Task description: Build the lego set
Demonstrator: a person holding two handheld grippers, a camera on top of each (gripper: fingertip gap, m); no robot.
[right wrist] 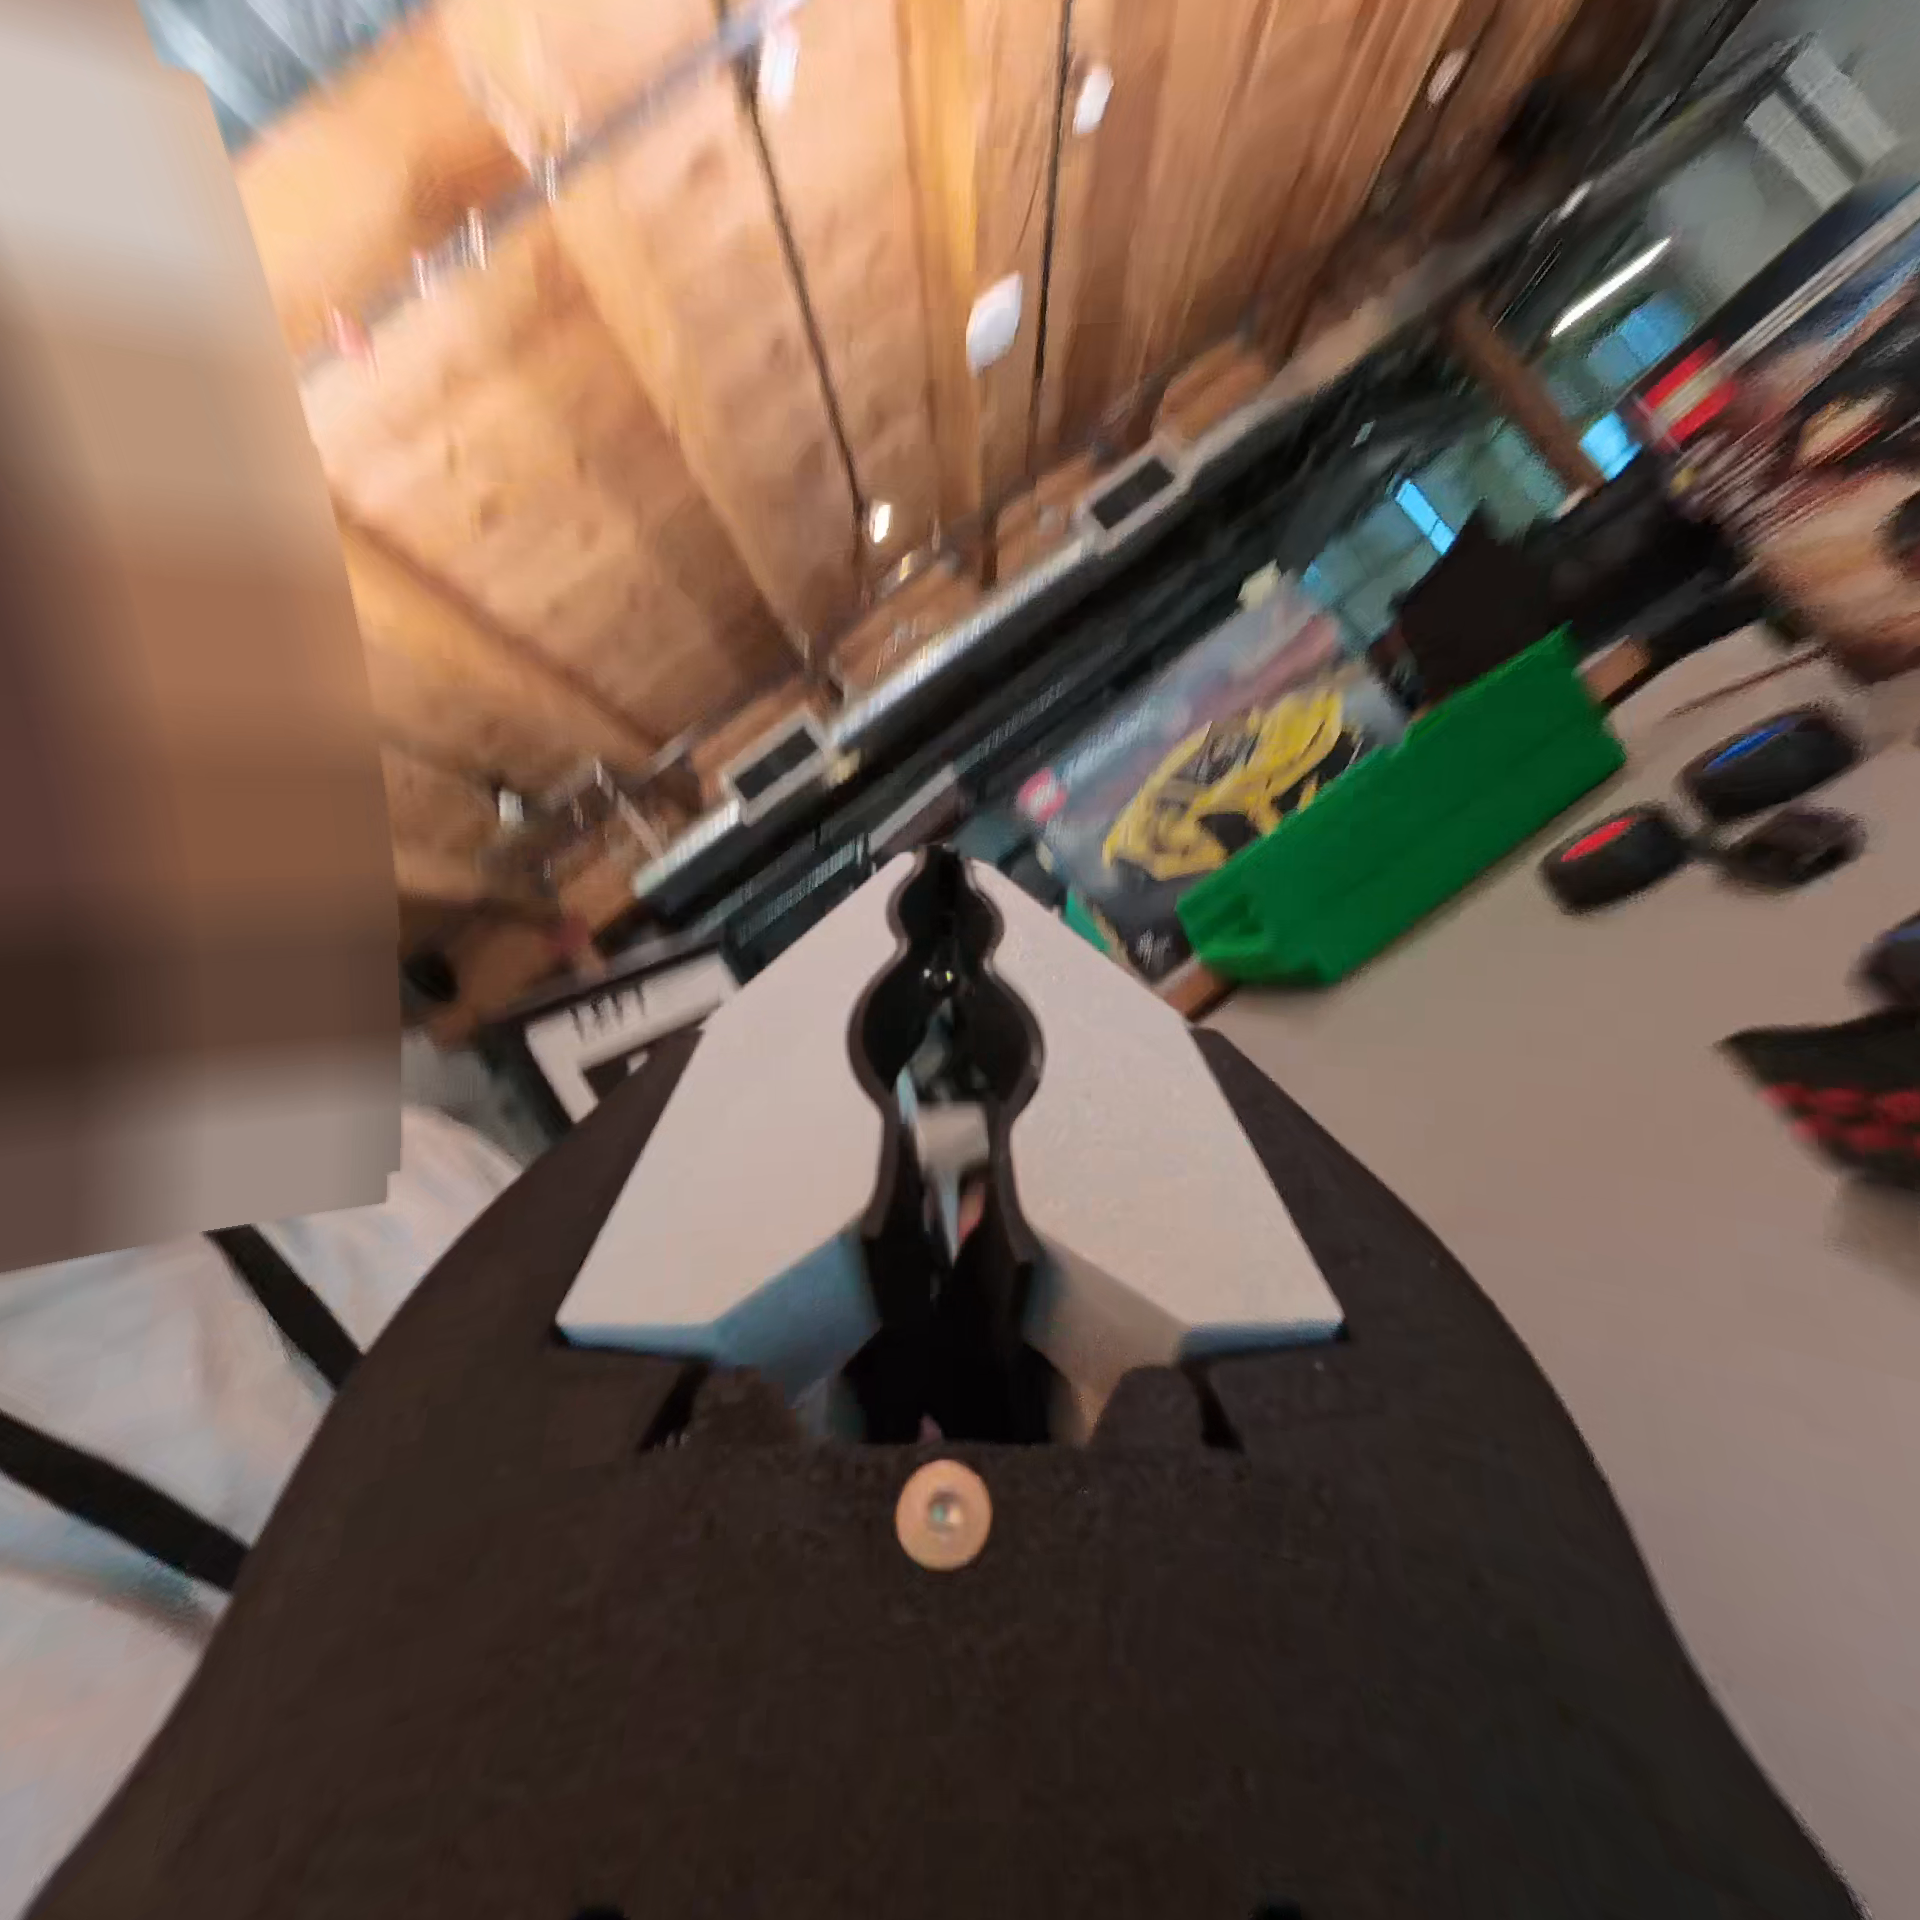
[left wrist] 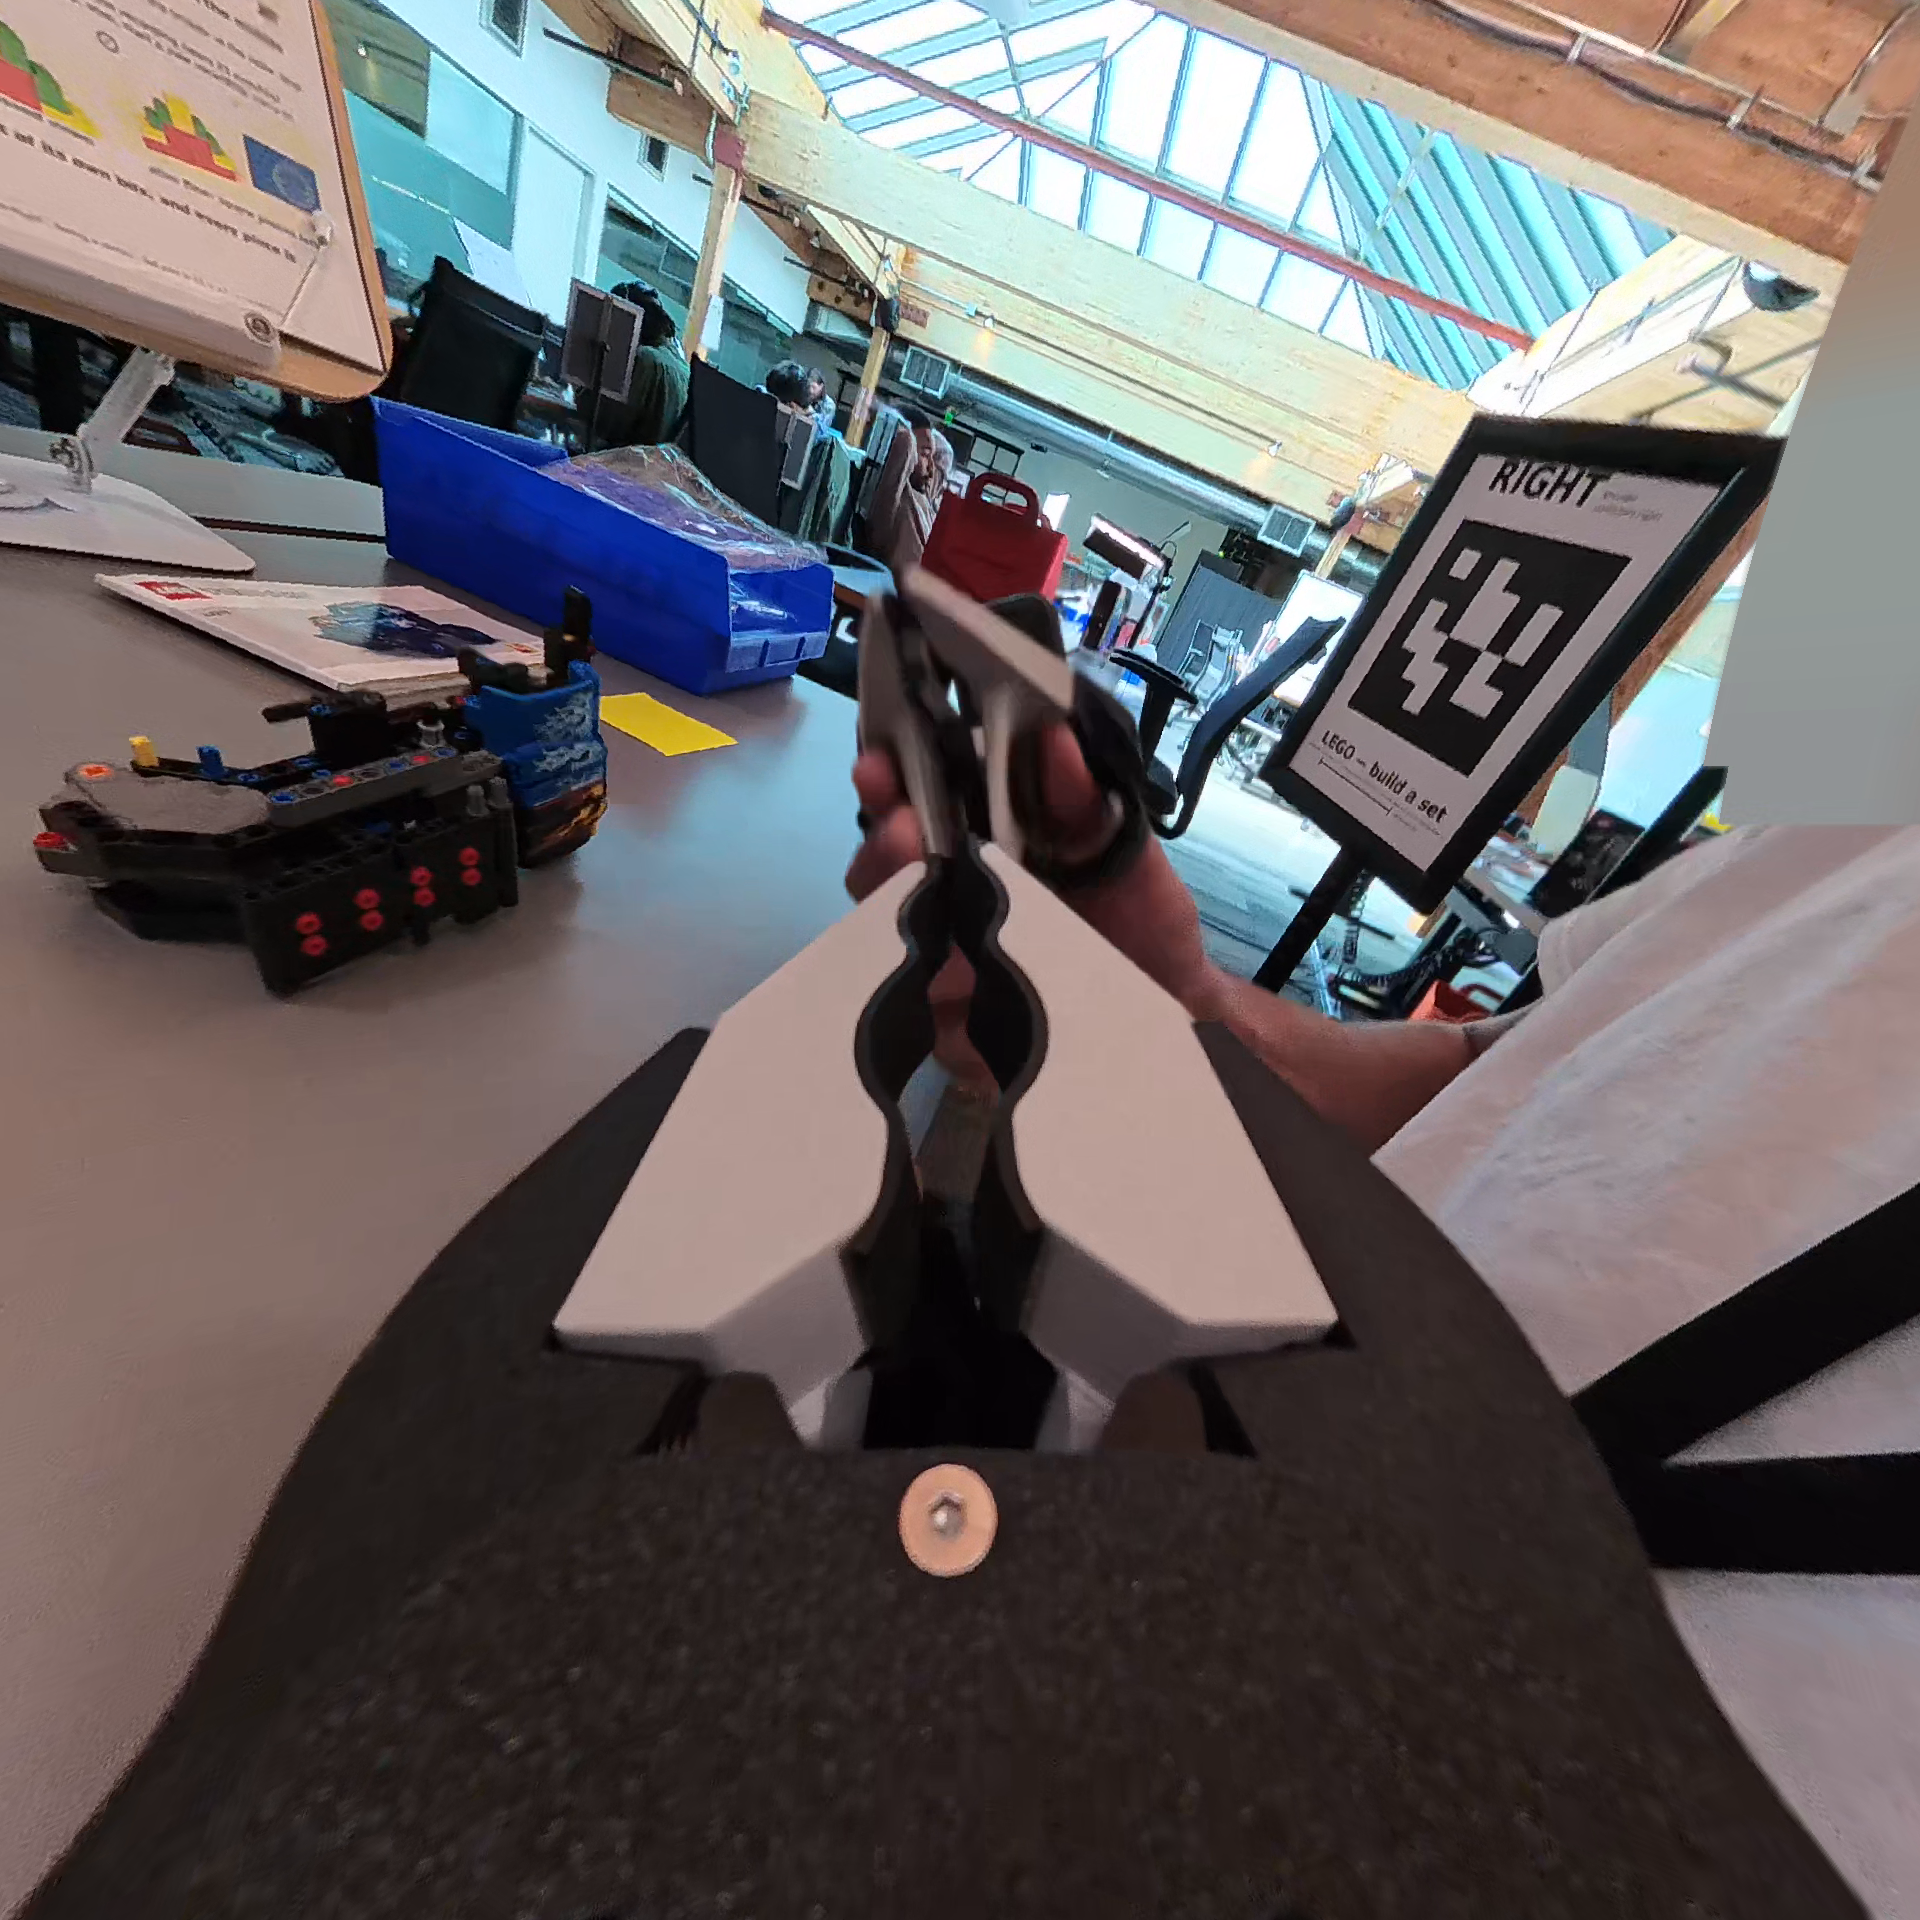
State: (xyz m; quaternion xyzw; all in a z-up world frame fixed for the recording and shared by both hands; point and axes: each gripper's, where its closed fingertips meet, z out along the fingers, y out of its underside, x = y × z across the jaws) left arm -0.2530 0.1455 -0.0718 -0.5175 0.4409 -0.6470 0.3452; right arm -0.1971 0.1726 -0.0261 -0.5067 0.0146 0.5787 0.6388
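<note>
My left gripper [left wrist: 940, 883] is shut and raised above the grey table [left wrist: 260, 1143]. Its tips meet those of my right gripper, which shows just beyond it [left wrist: 961, 717], held in a hand and tilted down. In the blurred right wrist view my right gripper [right wrist: 940, 868] is also shut. Something dark and shiny [right wrist: 940, 977] shows through the gap between its fingers. I cannot tell whether a small piece is pinched between the tips. A partly built black brick model [left wrist: 312, 831] with blue parts and red pins stands on the table to the left.
Behind the model lie a booklet [left wrist: 312, 623], a blue bin [left wrist: 603, 551] and a yellow slip [left wrist: 665, 722]. A framed marker sign [left wrist: 1507, 644] stands on the right. The right wrist view shows a green bin [right wrist: 1403, 831], a box with a yellow car picture [right wrist: 1226, 800] and loose black wheels [right wrist: 1610, 857]. The left gripper's tips are roughly 8 centimetres from the right gripper's. The partly built black brick model [left wrist: 312, 831] is about equally far from each gripper, around 20 centimetres.
</note>
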